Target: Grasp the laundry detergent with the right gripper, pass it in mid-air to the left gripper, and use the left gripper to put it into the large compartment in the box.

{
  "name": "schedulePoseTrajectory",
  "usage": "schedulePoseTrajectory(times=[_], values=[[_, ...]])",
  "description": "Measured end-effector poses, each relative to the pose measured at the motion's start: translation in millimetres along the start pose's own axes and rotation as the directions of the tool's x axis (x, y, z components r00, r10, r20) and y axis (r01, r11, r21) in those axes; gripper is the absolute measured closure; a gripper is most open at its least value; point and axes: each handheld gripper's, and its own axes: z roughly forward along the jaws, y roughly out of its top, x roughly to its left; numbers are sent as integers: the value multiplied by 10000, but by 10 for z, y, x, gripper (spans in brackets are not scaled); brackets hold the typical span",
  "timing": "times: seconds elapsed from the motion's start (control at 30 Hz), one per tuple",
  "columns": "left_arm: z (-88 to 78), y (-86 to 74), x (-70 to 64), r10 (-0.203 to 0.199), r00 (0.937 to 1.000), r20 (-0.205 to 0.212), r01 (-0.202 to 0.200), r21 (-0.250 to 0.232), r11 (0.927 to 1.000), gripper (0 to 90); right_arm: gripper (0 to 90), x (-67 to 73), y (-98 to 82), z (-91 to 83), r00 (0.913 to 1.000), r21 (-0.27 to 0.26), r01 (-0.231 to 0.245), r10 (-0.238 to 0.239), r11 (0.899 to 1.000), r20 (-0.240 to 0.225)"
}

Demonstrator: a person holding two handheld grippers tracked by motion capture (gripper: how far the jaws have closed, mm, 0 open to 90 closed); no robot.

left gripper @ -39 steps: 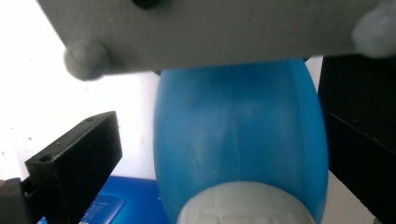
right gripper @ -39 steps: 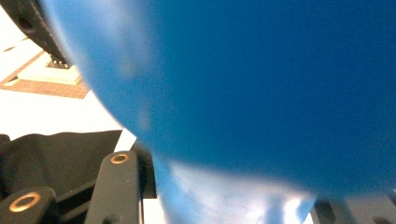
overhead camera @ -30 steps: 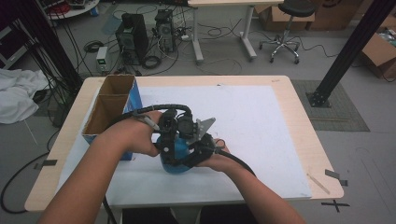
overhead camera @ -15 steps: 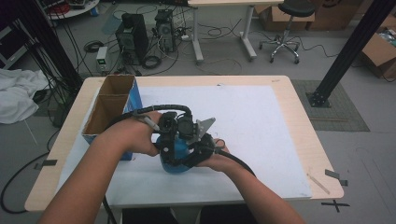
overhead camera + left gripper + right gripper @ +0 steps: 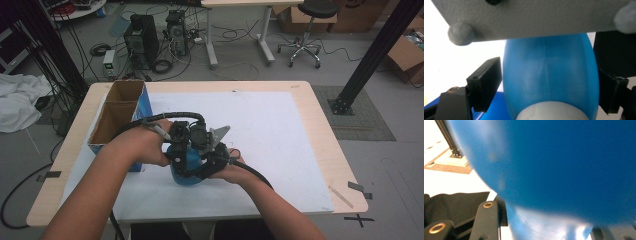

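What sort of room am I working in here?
Probably a lab or workshop: desktop computer towers with loose cables on the floor, black metal framing, and cardboard boxes stored nearby.

A pale wooden table [image 5: 320,125] is standing on a grey floor [image 5: 395,165], with a white sheet [image 5: 280,135] lying across its top. Behind it, two computer towers [image 5: 142,37] are sitting among tangled cables [image 5: 235,35]. A swivel chair [image 5: 307,30] is waiting beside a second desk [image 5: 240,5]. A black post [image 5: 370,55] is leaning at the right, cardboard boxes [image 5: 407,55] beyond it, and white cloth [image 5: 17,100] is lying at the left.
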Motion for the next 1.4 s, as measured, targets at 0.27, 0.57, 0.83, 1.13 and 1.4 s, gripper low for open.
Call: schedulePoseTrajectory(times=[0.27,0.57,0.83,1.13,1.4], values=[[-17,-4,-17,43,10000,-15,-43,65,10000,268,471,12,18,20,9999,-67,107,-107,9999,13],[-34,-2,-29,31,10000,43,-32,130,9999,299,471,19,36,21,9999,-82,128,-128,9999,-32],[-33,-3,-27,57,9999,136,-58,107,9999,347,471,14,36,25,9998,-146,209,-209,9997,-7],[-27,4,-31,-31,9998,183,28,178,9998,373,472,19,33,23,9997,-100,237,-237,9997,9],[-72,40,-30,-385,9989,269,373,460,9982,388,461,38,40,13,9998,-242,195,-197,9995,-97]])
